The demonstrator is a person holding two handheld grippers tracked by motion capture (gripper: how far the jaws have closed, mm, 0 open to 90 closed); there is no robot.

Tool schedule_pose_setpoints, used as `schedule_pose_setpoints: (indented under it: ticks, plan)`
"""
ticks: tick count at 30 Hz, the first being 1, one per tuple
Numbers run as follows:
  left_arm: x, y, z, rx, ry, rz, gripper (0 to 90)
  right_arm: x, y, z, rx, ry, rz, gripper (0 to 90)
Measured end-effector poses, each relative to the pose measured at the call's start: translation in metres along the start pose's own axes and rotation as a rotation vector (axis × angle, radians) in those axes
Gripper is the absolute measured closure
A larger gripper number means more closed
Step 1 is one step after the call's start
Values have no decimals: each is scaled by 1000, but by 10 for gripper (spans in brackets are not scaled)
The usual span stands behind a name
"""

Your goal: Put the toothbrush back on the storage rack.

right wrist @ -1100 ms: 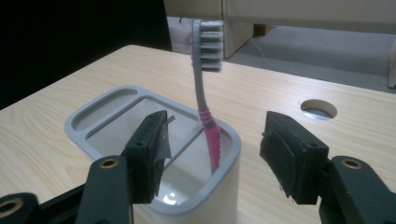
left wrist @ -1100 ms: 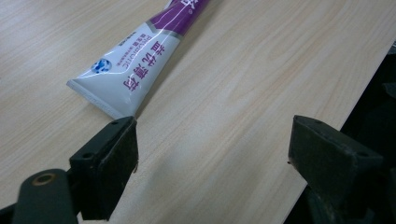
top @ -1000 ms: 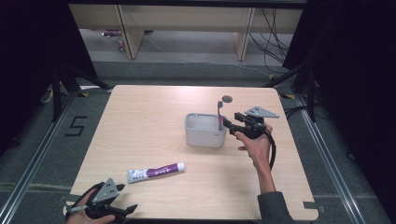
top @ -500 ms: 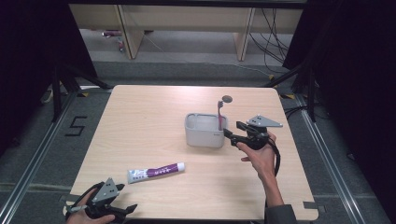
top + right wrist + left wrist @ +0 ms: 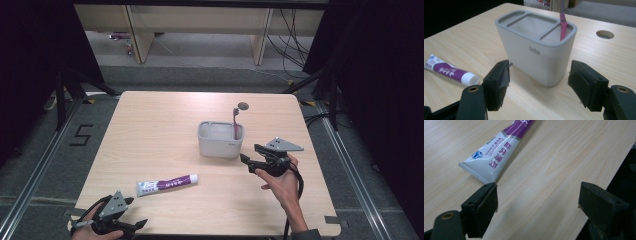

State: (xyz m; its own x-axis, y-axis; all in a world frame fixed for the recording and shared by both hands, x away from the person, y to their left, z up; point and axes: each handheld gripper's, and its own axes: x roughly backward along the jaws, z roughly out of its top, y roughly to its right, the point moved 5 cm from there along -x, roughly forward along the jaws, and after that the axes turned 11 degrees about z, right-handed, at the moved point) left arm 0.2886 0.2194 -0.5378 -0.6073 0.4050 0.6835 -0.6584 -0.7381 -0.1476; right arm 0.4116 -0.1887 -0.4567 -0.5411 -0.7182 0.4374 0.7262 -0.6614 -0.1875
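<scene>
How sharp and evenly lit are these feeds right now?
High view: table evenly lit, surroundings dark, picture soft. Left gripper view: toothpaste tube sharp with a soft shadow, near fingers blurred. Right gripper view: holder fairly sharp, background behind the toothbrush out of focus.

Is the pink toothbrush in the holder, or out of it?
In: the pink toothbrush stands upright in an end compartment of the grey holder, head above the rim.

Overhead view; two close tabletop [image 5: 160, 130] views
</scene>
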Motion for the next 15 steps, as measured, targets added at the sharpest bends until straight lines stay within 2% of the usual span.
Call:
schedule_pose_setpoints:
  ticks: [1, 2, 6, 8, 9, 10, 13, 14, 15]
  plan:
    - [0, 0, 0, 4, 1, 0, 156, 1, -1, -4, -8, -2, -1, 337]
    - [0, 1, 1, 18, 9, -7, 156, 3, 0, -7, 8, -21, -6, 337]
    - [0, 1, 0, 17, 8, -6, 156, 8, -3, -20, -11, -32, 1, 337]
    - [0, 0, 0, 9, 3, -7, 156, 10, -3, -25, 8, -45, 6, 336]
    - [0, 0, 0, 10, 2, -7, 156, 11, -6, -28, -24, -54, 9, 337]
    - [0, 0, 0, 10, 2, -6, 156, 11, -5, -30, 4, -54, 7, 336]
    - [-1, 0, 0, 9, -1, 1, 156, 12, -8, -37, 1, -75, 14, 338]
    - [-1, 1, 0, 9, -2, 1, 156, 12, -12, -39, -22, -79, 26, 343]
    - [-1, 1, 0, 9, -3, -4, 156, 12, -11, -40, 5, -80, 21, 353]
